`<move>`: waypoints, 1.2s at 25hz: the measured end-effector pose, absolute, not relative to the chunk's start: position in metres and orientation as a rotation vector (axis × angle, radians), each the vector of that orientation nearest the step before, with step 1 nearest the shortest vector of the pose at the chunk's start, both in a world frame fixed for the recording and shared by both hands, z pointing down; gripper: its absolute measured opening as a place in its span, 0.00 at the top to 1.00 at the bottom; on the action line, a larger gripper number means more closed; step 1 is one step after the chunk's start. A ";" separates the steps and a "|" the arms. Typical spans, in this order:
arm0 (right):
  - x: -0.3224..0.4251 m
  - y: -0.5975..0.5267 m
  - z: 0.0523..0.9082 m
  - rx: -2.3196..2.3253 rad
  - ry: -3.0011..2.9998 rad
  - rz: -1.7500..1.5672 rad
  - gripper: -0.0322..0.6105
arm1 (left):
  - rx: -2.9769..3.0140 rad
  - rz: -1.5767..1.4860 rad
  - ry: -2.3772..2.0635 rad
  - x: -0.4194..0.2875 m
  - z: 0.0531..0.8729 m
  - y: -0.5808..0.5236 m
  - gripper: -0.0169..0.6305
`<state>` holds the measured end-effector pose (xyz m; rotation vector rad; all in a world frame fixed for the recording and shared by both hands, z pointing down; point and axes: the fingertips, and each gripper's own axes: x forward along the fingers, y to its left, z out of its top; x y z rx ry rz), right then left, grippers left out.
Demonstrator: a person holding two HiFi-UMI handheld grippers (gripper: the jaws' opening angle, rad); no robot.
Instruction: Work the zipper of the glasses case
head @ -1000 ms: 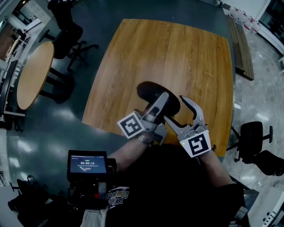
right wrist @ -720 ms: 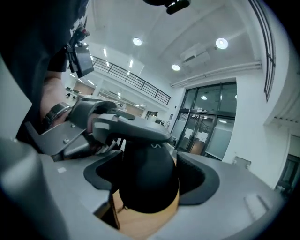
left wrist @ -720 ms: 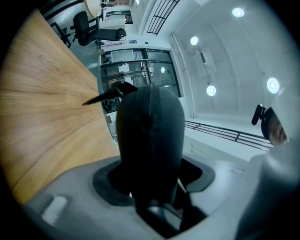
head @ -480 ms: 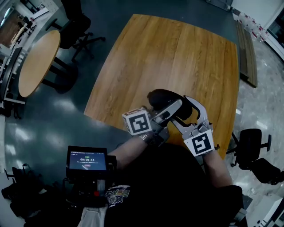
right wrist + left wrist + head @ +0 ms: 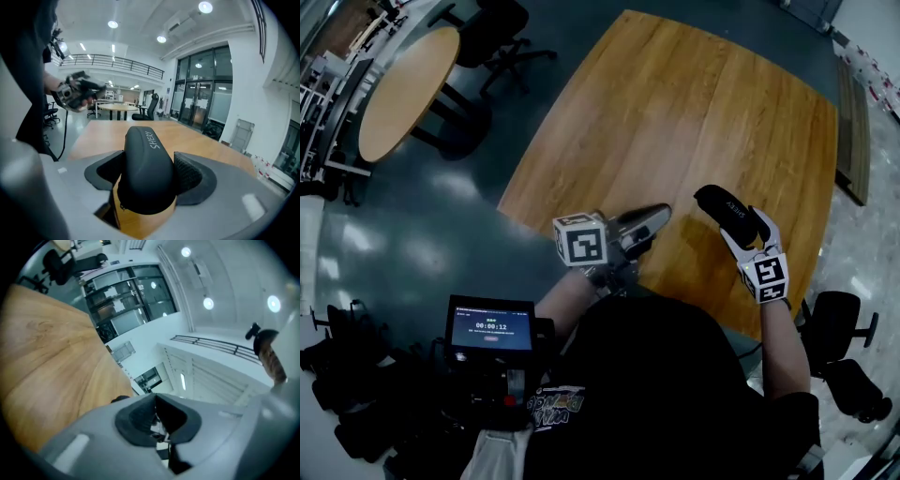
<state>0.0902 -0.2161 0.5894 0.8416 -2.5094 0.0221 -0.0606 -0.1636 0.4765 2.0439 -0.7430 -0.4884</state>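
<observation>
The black glasses case [image 5: 722, 206] lies lengthwise between the jaws of my right gripper [image 5: 743, 225], which is shut on it low over the wooden table [image 5: 675, 112], near its right front corner. In the right gripper view the case [image 5: 145, 168], printed SHERY, fills the gap of that gripper [image 5: 149, 159], and both pads touch its sides. No zipper pull shows. My left gripper [image 5: 661, 214] is off to the left, apart from the case. Its jaws have just been closing and now meet with nothing between them. In its own view the left gripper [image 5: 156, 404] points level across the table [image 5: 42, 362].
A round table [image 5: 403, 89] and office chairs [image 5: 502, 28] stand on the dark floor at the far left. Another chair [image 5: 839, 319] sits right of the table. A small screen [image 5: 490, 330] hangs at the person's chest. A wooden plank [image 5: 853, 131] lies beyond the right edge.
Both grippers were at the case together. The left one has let go, drawn away to the left and shut. The right one has carried the case right and down.
</observation>
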 end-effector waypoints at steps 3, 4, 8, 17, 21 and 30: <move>0.096 -0.252 0.641 0.838 -2.418 0.121 0.43 | 2.177 -0.356 -0.689 -0.042 0.471 -0.159 0.97; 0.095 -0.261 0.651 0.838 -2.401 0.145 0.43 | 2.203 -0.331 -0.659 -0.036 0.470 -0.156 0.97; 0.074 -0.286 0.687 0.781 -2.372 0.190 0.43 | 2.221 -0.306 -0.637 -0.033 0.477 -0.152 0.97; 0.045 -0.263 0.723 0.659 -2.266 0.157 0.43 | 2.193 -0.272 -0.664 -0.067 0.484 -0.084 0.97; 0.045 -0.272 0.732 0.658 -2.262 0.163 0.44 | 2.173 -0.252 -0.696 -0.081 0.500 -0.088 0.97; 0.061 -0.260 0.688 0.782 -2.351 0.169 0.41 | 2.250 -0.118 -0.579 -0.069 0.513 -0.090 0.84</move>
